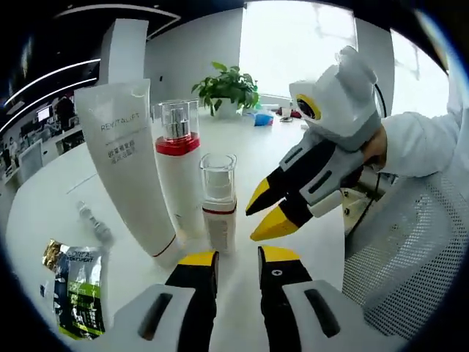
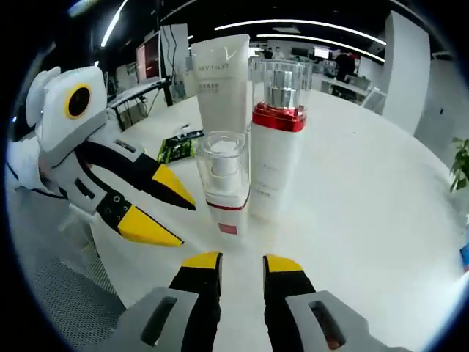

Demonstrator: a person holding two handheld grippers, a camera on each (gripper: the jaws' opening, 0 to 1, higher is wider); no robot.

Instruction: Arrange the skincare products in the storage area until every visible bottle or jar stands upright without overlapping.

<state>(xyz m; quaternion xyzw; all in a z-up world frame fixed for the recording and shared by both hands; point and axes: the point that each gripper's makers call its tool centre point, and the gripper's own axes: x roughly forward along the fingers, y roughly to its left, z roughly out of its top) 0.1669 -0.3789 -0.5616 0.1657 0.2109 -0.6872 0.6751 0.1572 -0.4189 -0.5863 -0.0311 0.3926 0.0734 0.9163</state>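
Three products stand upright and close together on the white table (image 1: 293, 154): a tall white tube (image 1: 128, 161) on its cap, a white bottle with a red band and clear cap (image 1: 178, 176), and a small clear-capped bottle (image 1: 218, 202). My left gripper (image 1: 239, 257) is open just in front of the small bottle, holding nothing. My right gripper (image 1: 258, 220) comes in from the right, open, its tips beside the small bottle. In the right gripper view, my right gripper (image 2: 243, 262) is open below the small bottle (image 2: 223, 183), with the red-banded bottle (image 2: 275, 147) and the tube (image 2: 220, 81) behind. The left gripper (image 2: 172, 216) is open at the left.
A green and black sachet (image 1: 77, 290) lies flat left of the tube, seen also as the sachet (image 2: 179, 144) behind the left gripper. A small vial (image 1: 95, 224) lies near it. A potted plant (image 1: 227, 88) stands at the far table edge. A mesh chair (image 1: 410, 249) is at the right.
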